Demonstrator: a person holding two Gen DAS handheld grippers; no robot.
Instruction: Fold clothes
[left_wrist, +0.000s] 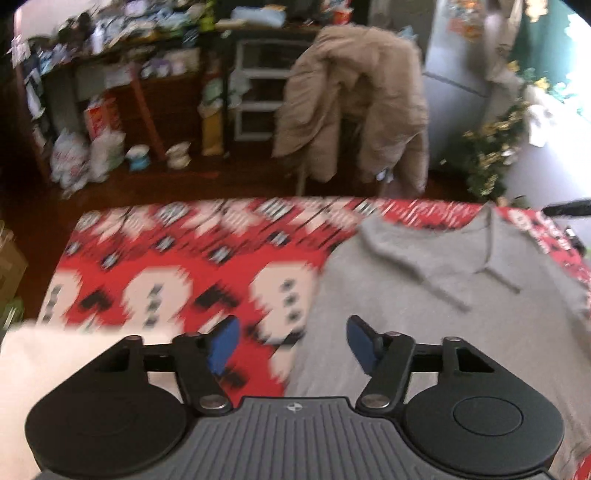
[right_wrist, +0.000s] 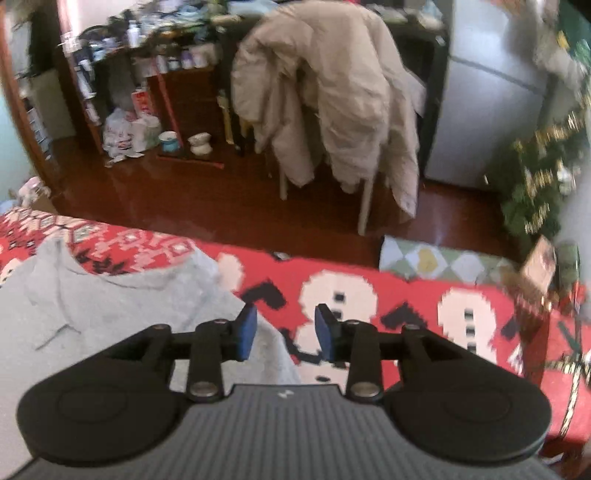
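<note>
Basically both empty — left gripper (left_wrist: 291, 343) jaws spread wide, grey sweatshirt (left_wrist: 443, 295) right of and under them; right gripper (right_wrist: 284, 332) jaws parted, sweatshirt left — on snowman blanket (right_wrist: 406, 306).

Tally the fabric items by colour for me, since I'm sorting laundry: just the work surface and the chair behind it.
Grey: 1, the sweater lying flat on the cloth.
Red patterned: 1, the snowman cloth covering the surface.
White: 1, a piece of fabric at the near left edge.
Beige: 1, the coat draped over the chair.
Total: 4
</note>
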